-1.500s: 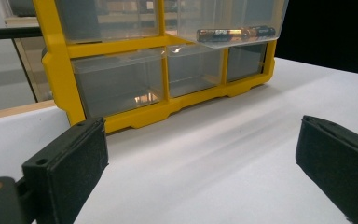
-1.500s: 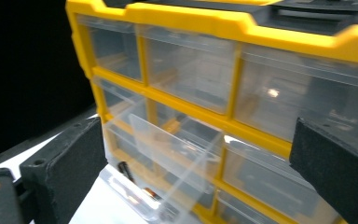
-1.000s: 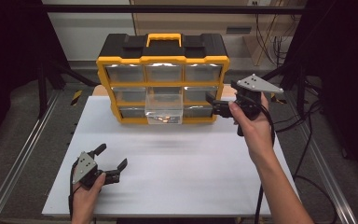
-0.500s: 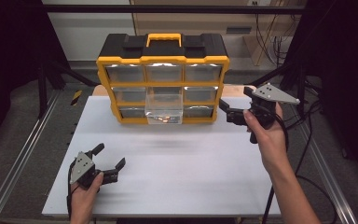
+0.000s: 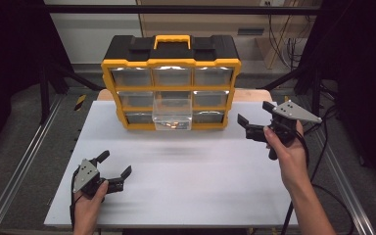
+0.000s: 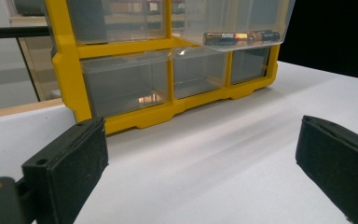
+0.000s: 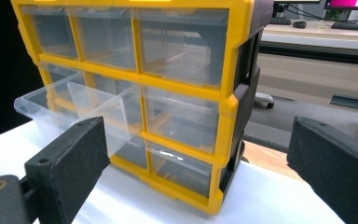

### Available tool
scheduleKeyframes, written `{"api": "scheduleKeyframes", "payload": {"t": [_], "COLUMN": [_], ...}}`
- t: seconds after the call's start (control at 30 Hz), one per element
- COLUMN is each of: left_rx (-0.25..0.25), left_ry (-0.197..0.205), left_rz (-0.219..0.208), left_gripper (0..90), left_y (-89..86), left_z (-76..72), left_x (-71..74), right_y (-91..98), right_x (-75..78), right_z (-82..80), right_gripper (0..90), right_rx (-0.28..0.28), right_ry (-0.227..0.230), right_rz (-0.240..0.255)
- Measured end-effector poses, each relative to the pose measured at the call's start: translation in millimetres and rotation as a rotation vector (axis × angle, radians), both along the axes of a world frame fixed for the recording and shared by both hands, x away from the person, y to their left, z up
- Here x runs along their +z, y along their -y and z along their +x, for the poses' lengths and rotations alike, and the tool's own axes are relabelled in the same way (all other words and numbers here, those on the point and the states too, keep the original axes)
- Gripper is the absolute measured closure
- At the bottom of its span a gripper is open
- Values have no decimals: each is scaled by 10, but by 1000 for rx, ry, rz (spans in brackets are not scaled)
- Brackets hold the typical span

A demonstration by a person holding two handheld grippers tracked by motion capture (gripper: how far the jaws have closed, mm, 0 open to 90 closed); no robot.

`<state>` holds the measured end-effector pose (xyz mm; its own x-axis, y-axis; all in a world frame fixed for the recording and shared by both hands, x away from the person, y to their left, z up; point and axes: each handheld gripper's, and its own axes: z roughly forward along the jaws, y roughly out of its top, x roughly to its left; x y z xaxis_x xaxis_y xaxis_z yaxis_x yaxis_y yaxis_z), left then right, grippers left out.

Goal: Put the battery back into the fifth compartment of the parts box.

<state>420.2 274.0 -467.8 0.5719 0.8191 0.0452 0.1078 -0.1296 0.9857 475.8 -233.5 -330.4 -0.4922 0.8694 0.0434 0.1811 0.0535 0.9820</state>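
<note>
**Both tongs apart and empty, middle drawer pulled out**

I have the right gripper point(image 5: 251, 126) held up off the table, just to the right of the yellow and black organizer point(image 5: 171, 81). Its jaws stand wide apart with nothing between them, and they aim toward the cabinet's right end without touching it. From the right gripper view the cabinet's right front corner sits between my jaws, a little way beyond their tips, and the clear drawer point(image 7: 74, 109) juts out of the middle column, off past my left jaw. That drawer is the one I am working with: it is the centre one of the middle row, slid well forward of the cabinet face while the other drawers sit flush.

My left gripper point(image 5: 112, 167) is low, near the table's close edge and well apart from the organizer, resting on or just above the white table point(image 5: 200, 186); I cannot tell which. Its jaws are also spread, clamped on nothing. In the left gripper view the open drawer hangs above and beyond the jaw tips, toward my right jaw, and I can see batteries point(image 6: 240, 36) lying along its front bottom edge. The bottom-row drawers point(image 6: 126, 88) stand closed straight ahead of the left jaw.

The two grippers are well apart from each other, with bare table between them.
</note>
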Motion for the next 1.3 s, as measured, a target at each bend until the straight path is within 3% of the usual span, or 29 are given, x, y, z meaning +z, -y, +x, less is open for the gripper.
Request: {"api": "scheduleKeyframes", "payload": {"t": [0.23,0.6,0.67,1.3], "left_rx": [1,-3,-6,-17], "left_ry": [-3,-8,-8,-3], "left_rz": [2,1,1,6], "left_gripper": [22,22,22,21], "left_y": [-13,-14,-9,-5], "left_z": [-4,-10,-11,-67], "left_x": [3,7,8,41], "right_y": [72,225,254,348], "right_x": [-184,-315,-356,-712], "right_z": [-91,-235,-273,-472], "right_gripper": [57,88,89,70], "right_rx": [-13,-1,-3,1], "right_ry": [-12,6,12,-1], "right_rz": [5,10,-8,-11]}}
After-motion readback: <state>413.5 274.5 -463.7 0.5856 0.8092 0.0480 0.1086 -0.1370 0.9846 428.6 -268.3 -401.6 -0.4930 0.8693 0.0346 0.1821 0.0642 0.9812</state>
